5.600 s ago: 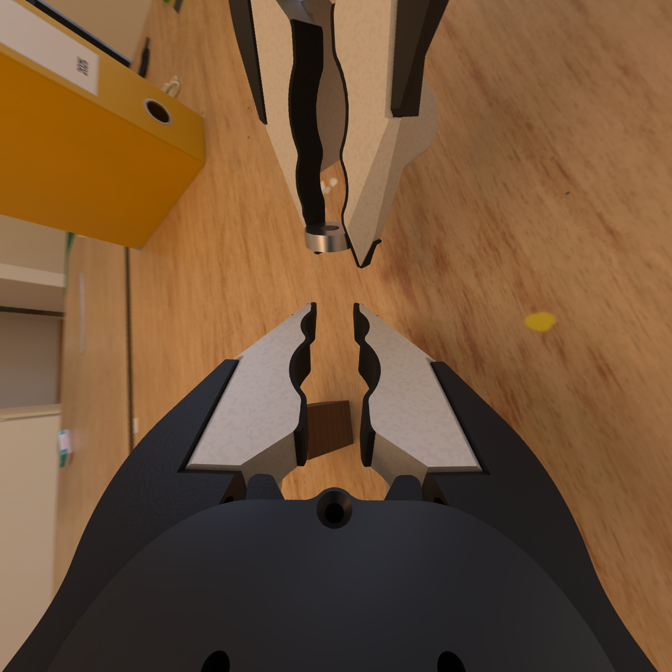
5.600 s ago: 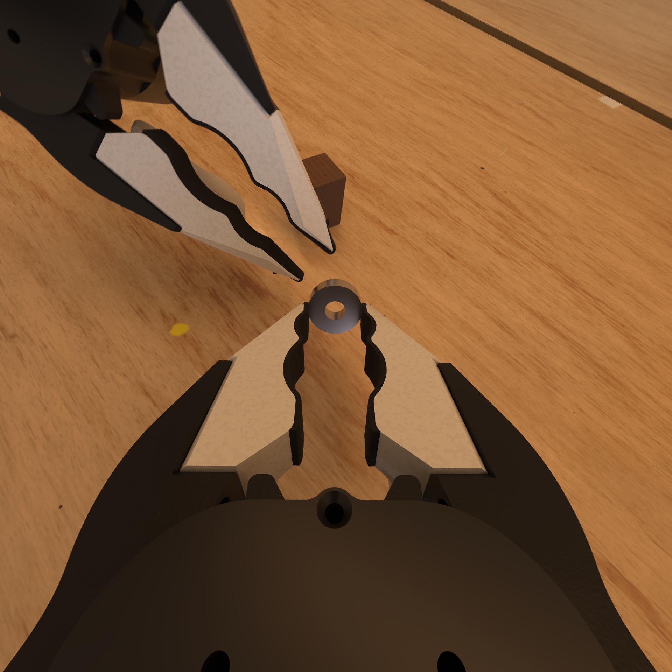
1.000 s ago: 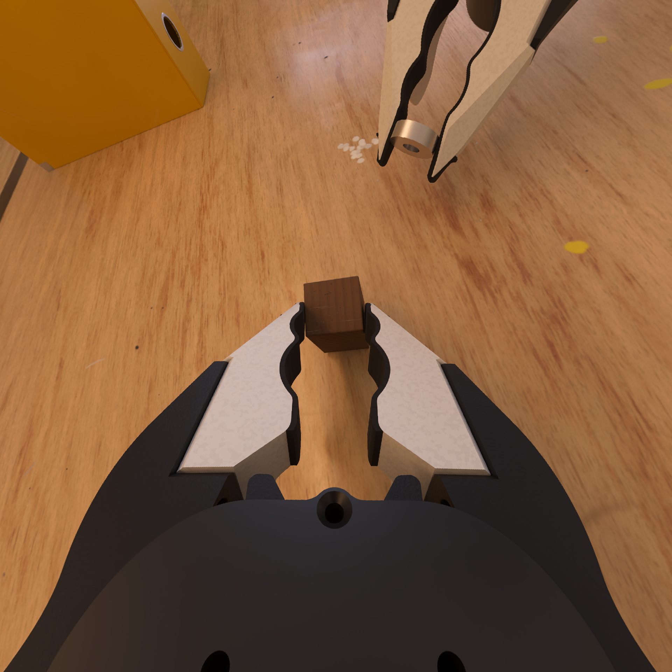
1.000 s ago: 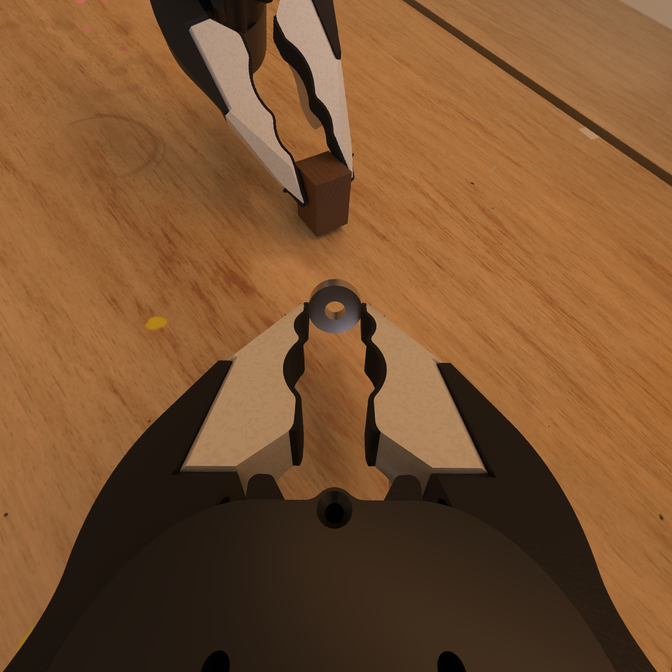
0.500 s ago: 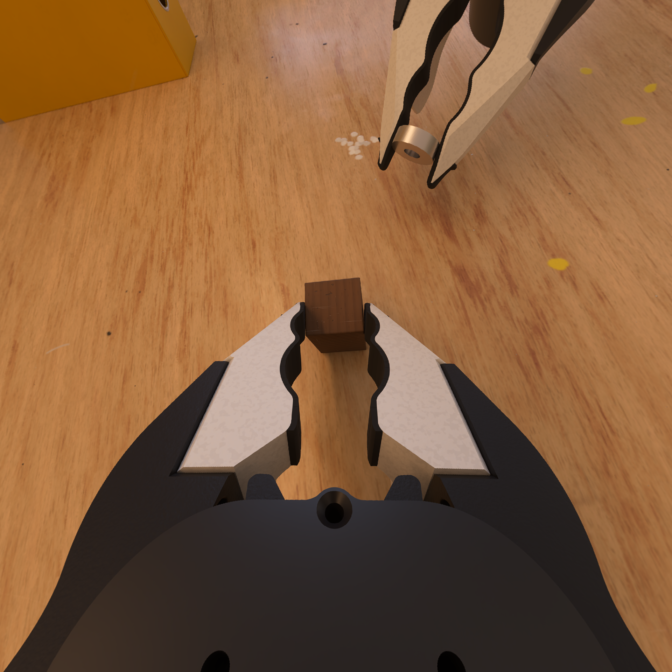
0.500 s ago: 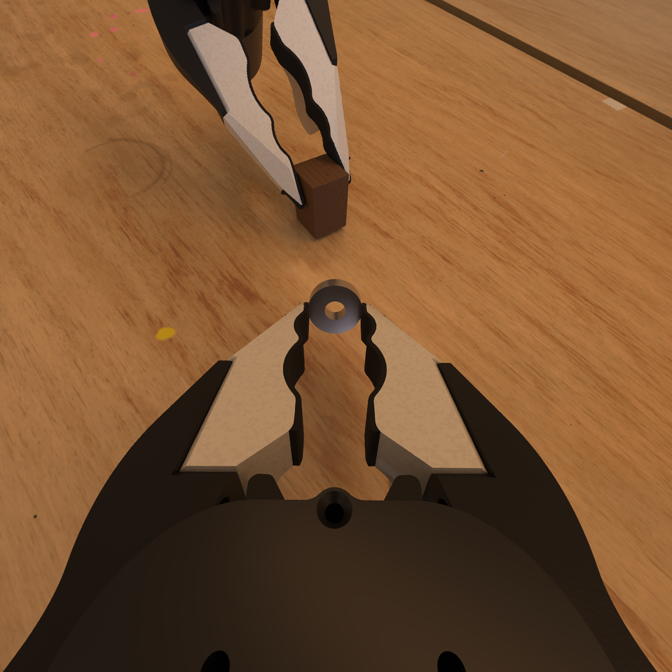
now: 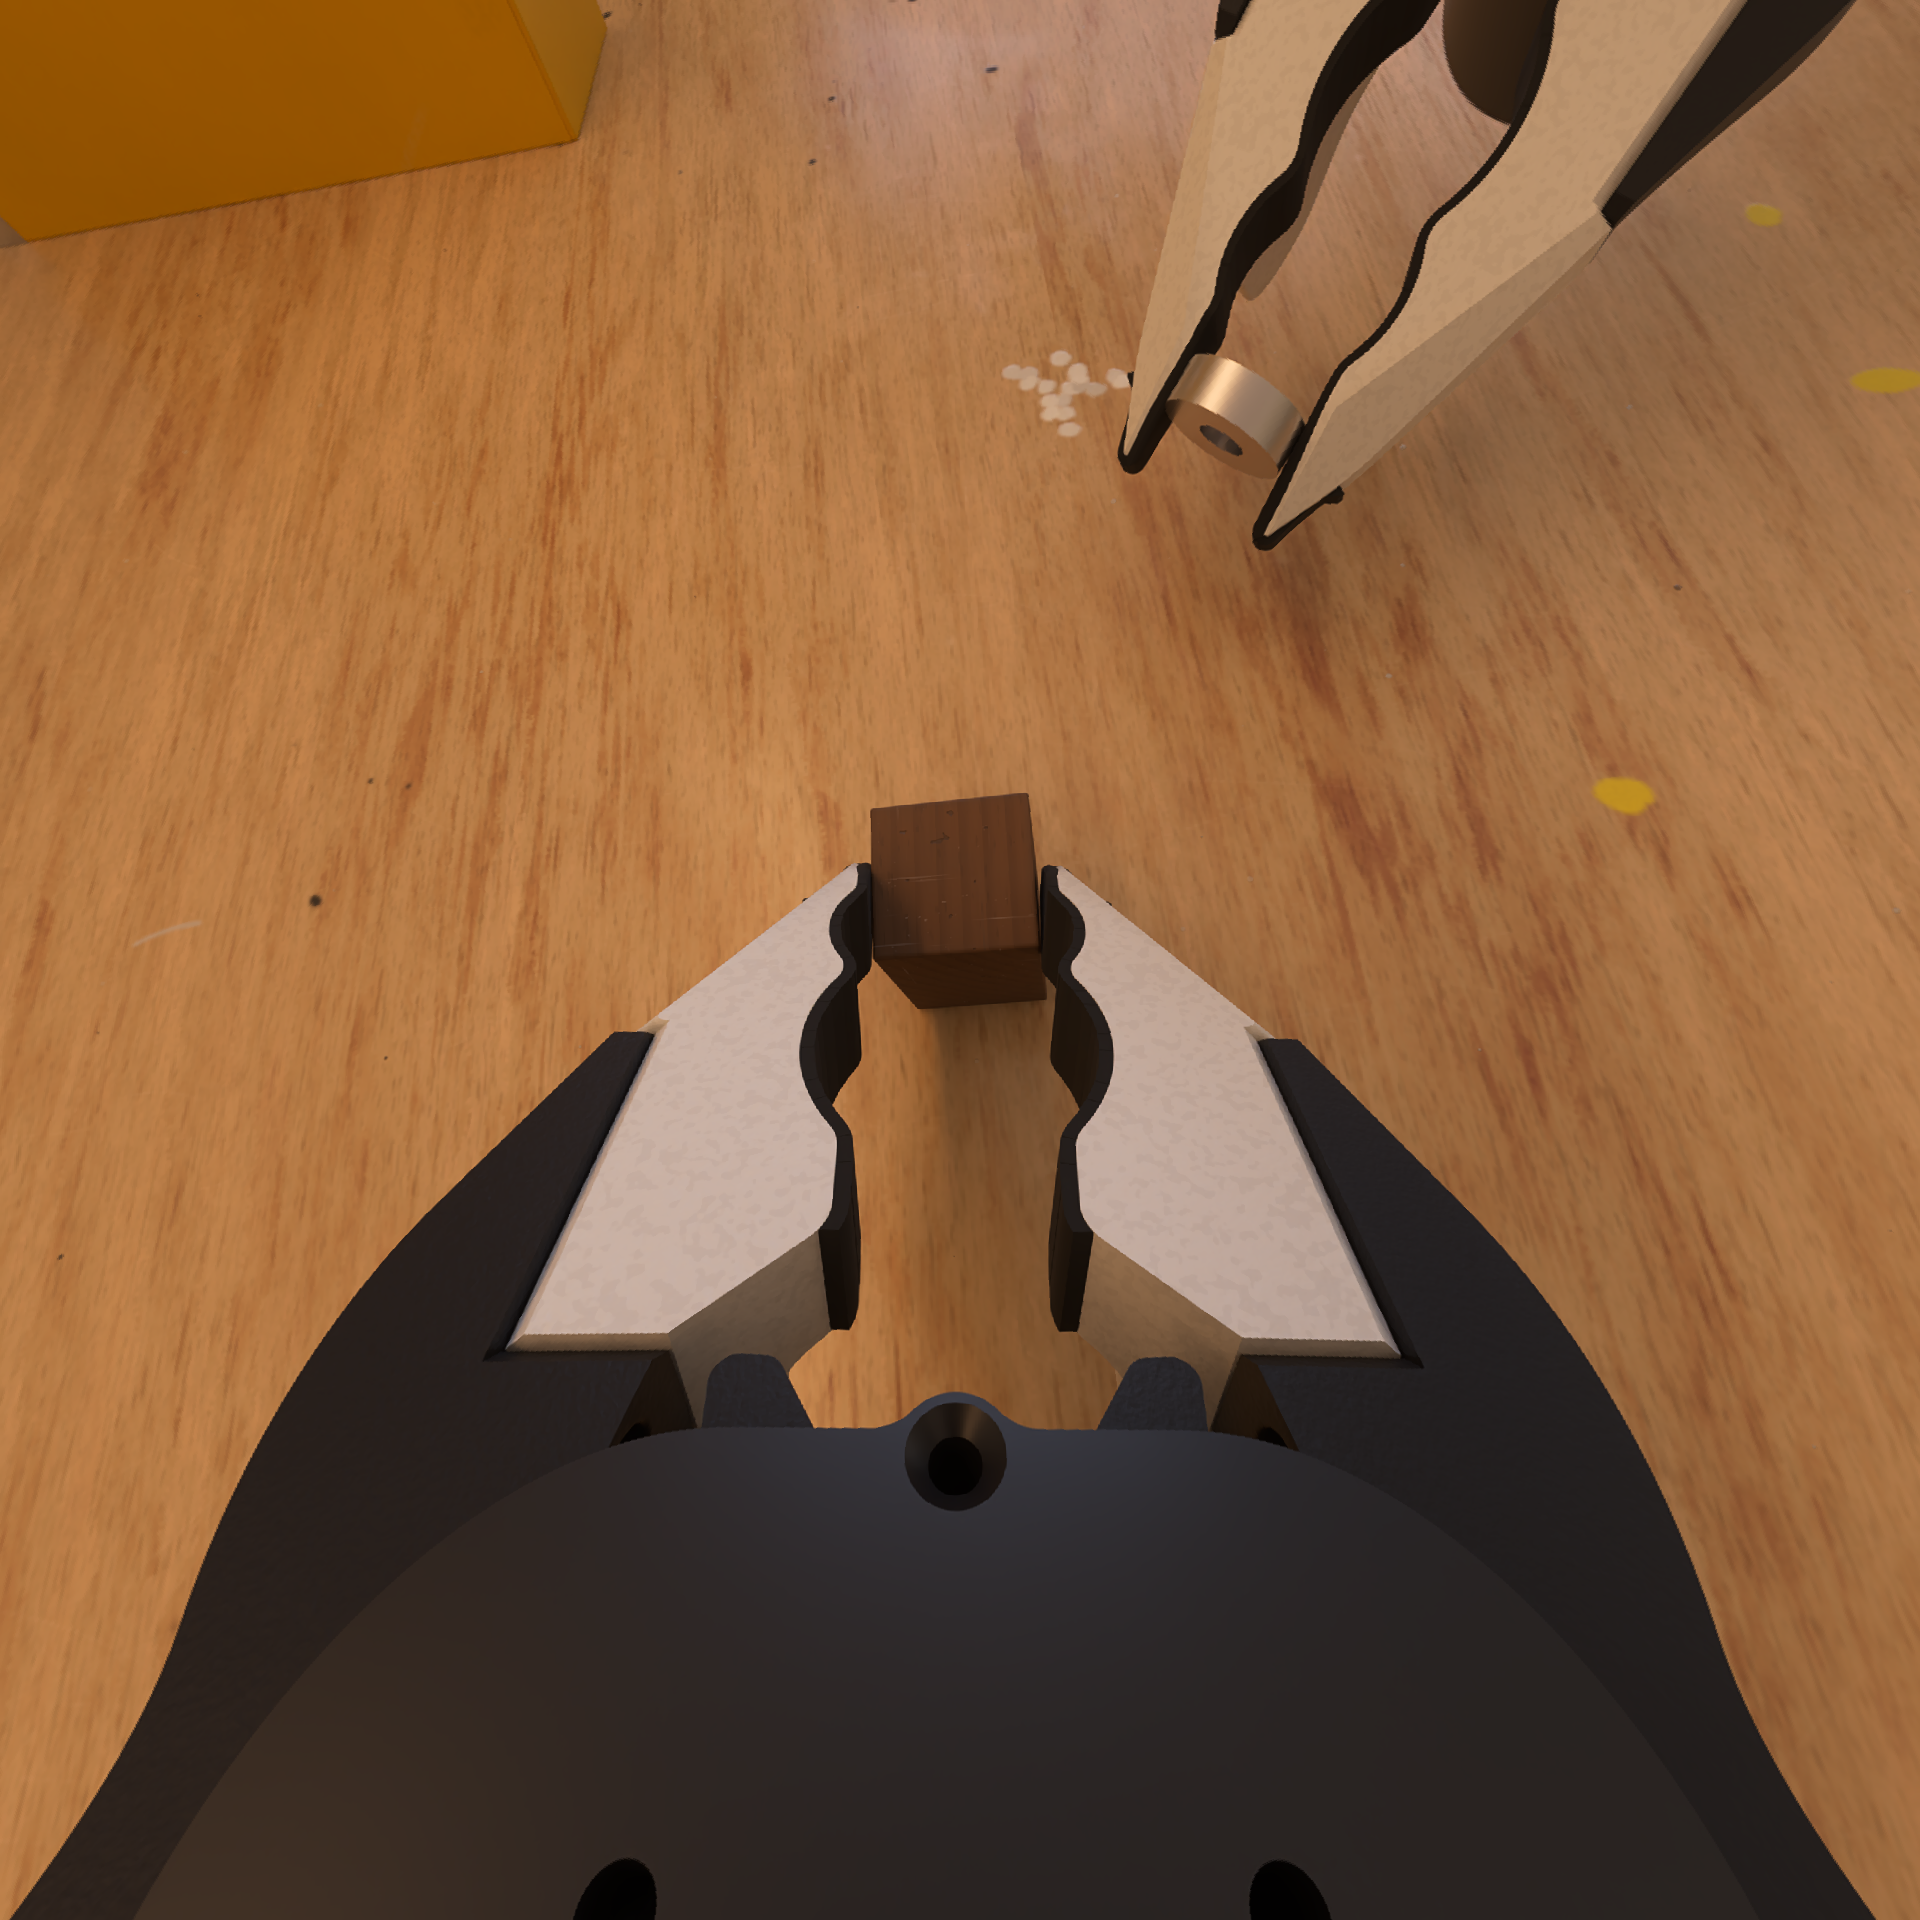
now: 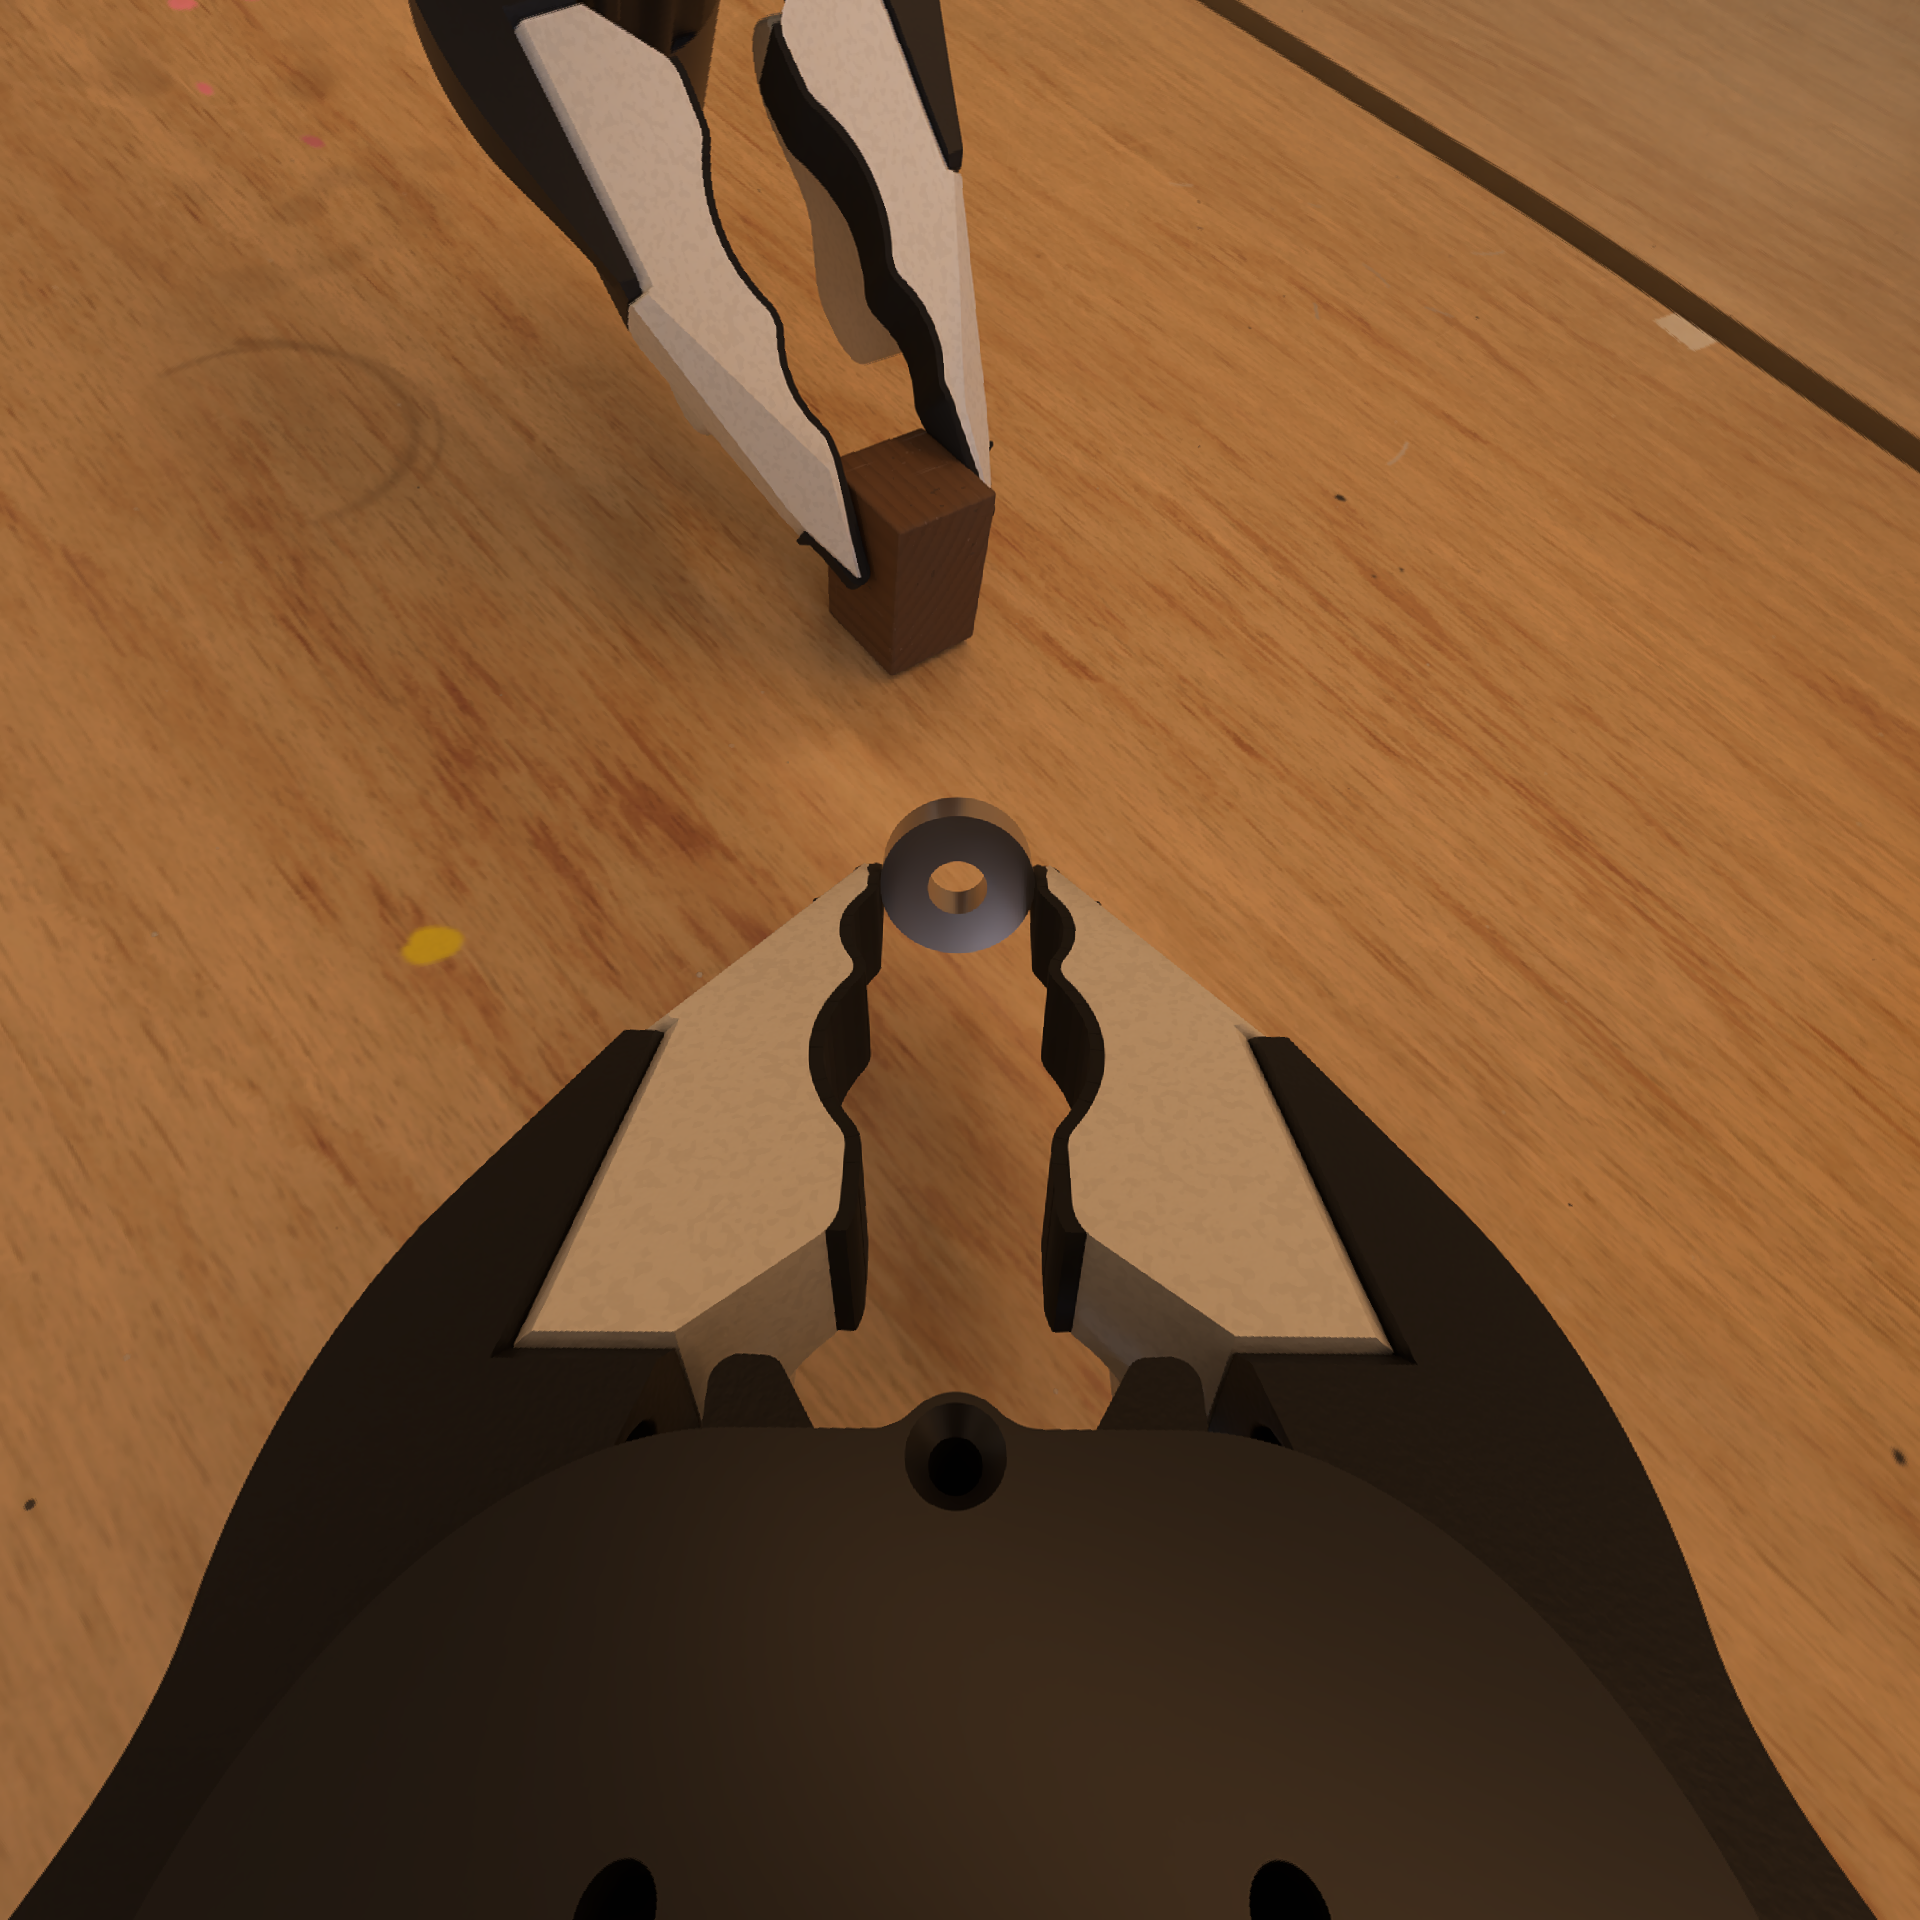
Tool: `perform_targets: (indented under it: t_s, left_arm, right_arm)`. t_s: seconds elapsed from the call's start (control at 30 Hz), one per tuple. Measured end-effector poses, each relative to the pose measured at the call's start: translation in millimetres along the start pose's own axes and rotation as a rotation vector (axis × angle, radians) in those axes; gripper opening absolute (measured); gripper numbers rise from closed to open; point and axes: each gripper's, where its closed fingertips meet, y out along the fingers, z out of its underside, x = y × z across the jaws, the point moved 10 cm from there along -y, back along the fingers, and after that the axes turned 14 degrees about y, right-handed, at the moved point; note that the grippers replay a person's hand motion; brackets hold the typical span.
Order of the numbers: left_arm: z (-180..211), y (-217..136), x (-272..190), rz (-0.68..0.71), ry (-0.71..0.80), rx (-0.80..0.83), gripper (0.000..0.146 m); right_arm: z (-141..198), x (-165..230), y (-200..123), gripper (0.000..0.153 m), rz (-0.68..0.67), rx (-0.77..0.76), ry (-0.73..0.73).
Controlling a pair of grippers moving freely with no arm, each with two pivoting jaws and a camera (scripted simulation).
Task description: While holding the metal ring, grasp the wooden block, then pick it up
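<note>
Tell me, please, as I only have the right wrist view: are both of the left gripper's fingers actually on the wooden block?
Observer: Yes. The left wrist view shows the left gripper shut on the wooden block, with one fingertip against each side face. The block sits right at the tips, not deeper in.
Operator: Thank you. Is anything standing nearby that I can't see?
Observer: An orange box stands on the table, at the upper left of that view and well apart from the block.
Operator: And around my ring?
Observer: A cluster of white specks lies on the table beside the tips of the right gripper, which clamps the metal ring.
</note>
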Motion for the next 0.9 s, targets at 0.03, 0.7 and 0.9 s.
perform_targets:
  t_s: [0.03,0.7,0.9]
  left_arm:
    - [0.0,0.1,-0.2,-0.005,0.001,0.001,0.032]
    - [-3.1,-10.6,-8.1,-0.141,0.329,0.034,0.032]
    - [-5.4,-12.3,-4.5,-0.11,0.327,0.038,0.032]
  right_arm:
    - [-0.2,0.1,0.1,0.028,0.003,0.002,-0.003]
    - [-1.4,-8.8,0.9,0.028,-0.065,0.006,0.119]
    - [-1.8,-8.3,1.1,0.028,-0.056,0.006,0.124]
